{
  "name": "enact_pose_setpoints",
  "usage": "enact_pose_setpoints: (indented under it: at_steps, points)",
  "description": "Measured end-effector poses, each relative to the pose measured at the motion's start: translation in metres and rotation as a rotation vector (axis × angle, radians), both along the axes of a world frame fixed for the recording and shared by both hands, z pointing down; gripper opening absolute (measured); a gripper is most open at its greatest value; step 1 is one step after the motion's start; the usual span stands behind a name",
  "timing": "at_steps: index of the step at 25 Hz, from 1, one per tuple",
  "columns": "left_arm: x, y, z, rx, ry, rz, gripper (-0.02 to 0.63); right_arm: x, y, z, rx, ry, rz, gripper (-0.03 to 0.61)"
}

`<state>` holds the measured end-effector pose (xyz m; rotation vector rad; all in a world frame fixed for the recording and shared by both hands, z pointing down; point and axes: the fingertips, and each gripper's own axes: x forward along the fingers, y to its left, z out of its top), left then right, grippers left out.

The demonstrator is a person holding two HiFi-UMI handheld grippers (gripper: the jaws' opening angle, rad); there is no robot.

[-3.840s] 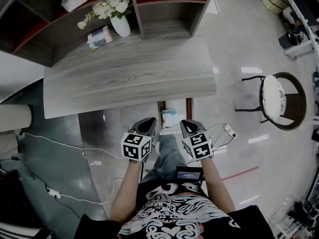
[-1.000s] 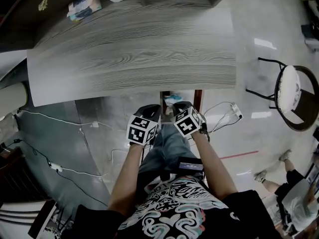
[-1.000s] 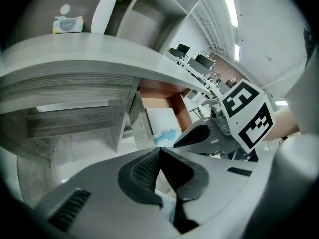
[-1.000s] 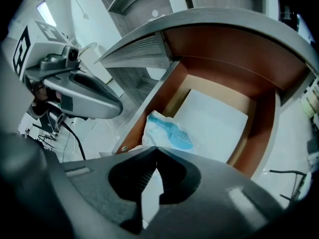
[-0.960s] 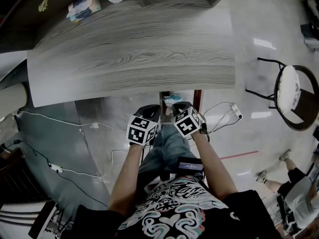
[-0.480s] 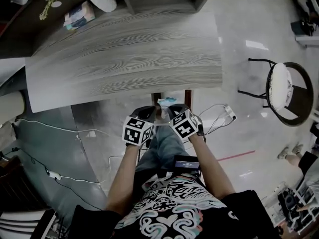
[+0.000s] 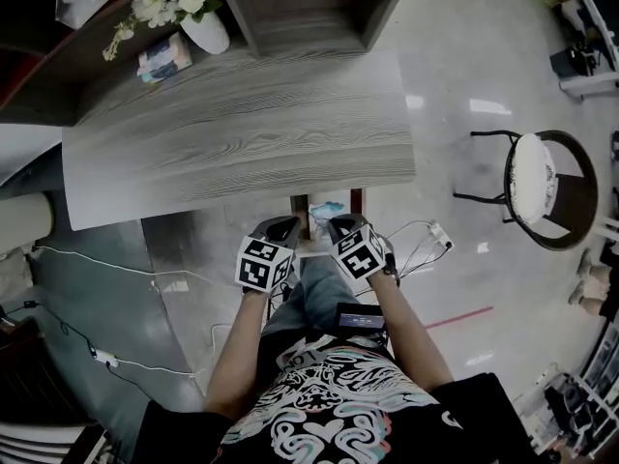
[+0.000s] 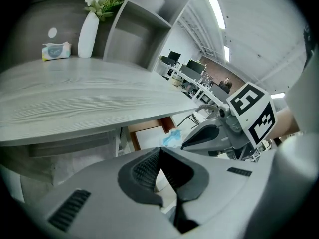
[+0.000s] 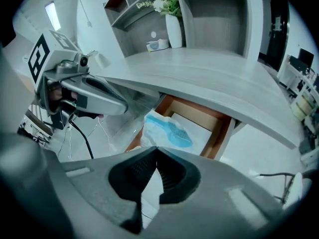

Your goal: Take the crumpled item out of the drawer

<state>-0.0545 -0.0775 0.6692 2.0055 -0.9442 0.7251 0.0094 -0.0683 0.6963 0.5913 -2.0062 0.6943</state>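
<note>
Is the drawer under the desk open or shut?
Open: the drawer sticks out from under the desk, its inside exposed, the crumpled item lying in it.

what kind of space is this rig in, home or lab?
Probably an open office or lab, not a home: rows of monitor desks stand behind the wood-grain desk, and a power strip lies on the glossy floor.

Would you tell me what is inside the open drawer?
A crumpled white-and-blue packet lies in the drawer; the drawer's back is hidden under the desk.
</note>
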Motion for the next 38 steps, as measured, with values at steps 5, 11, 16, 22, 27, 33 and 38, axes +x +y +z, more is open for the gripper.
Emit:
enact_pose_setpoints:
  at_steps: [5, 11, 16, 22, 27, 33, 38]
  points:
    - [0.001, -0.001, -0.016, 0.021, 0.01, -0.013, 0.0, 0.007, -0.002, -0.012, 0.012, 0.011, 0.009, 0.008]
    - [-0.001, 0.001, -0.032, 0.052, 0.024, -0.036, 0.0, 0.013, -0.004, -0.027, 0.051, 0.014, 0.02, 0.008]
    - [-0.006, 0.006, -0.053, 0.09, 0.041, -0.067, 0.0, 0.017, 0.003, -0.048, 0.102, 0.007, 0.04, 0.008]
    - [-0.016, 0.002, -0.07, 0.142, 0.043, -0.102, 0.0, 0.02, 0.0, -0.065, 0.178, 0.013, 0.063, 0.008]
    - [-0.018, -0.001, -0.088, 0.187, 0.041, -0.107, 0.0, 0.021, -0.004, -0.093, 0.295, 0.03, 0.015, 0.008]
    - [-0.016, -0.007, -0.113, 0.241, 0.049, -0.09, 0.0, 0.026, -0.014, -0.126, 0.34, -0.003, 0.064, 0.008]
    - [-0.012, -0.01, -0.135, 0.286, 0.07, -0.081, 0.0, 0.025, -0.01, -0.151, 0.379, -0.014, 0.069, 0.008]
